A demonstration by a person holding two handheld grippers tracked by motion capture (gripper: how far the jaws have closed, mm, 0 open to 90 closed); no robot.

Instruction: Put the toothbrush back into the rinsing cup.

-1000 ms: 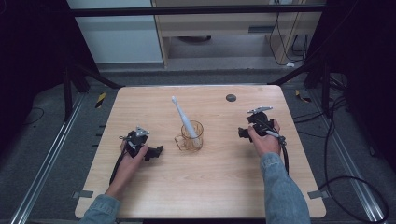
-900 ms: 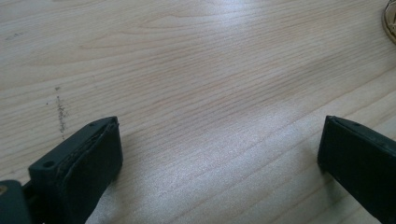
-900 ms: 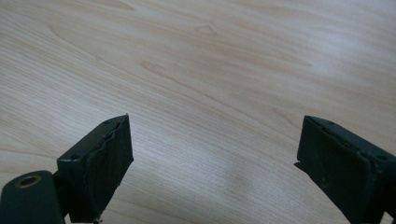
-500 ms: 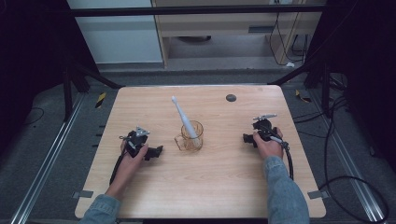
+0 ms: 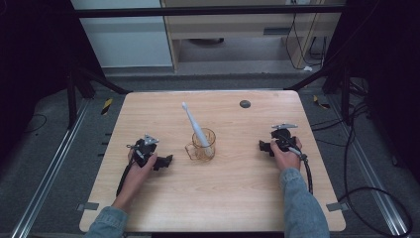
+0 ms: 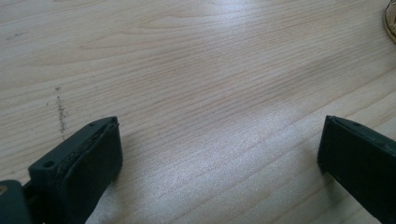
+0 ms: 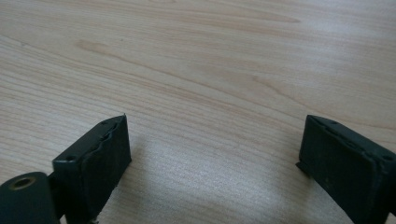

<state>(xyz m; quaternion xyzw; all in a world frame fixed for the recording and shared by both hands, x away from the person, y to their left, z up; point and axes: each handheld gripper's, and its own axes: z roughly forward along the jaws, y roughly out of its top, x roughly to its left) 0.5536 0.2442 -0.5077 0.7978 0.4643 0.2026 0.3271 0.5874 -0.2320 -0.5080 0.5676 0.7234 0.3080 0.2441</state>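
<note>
Pale wood table (image 5: 218, 198) (faint sheen)

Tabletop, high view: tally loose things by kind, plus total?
White toothbrush, leaning in the cup: 1
Clear amber glass cup with handle: 1
Small dark round disc, far side of the wooden table: 1
Total: 3

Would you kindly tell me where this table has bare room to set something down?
The near strip of the light wooden table, between the two forearms, is bare, as are both far corners. The centre is taken: a clear amber glass mug holds a white toothbrush.
</note>
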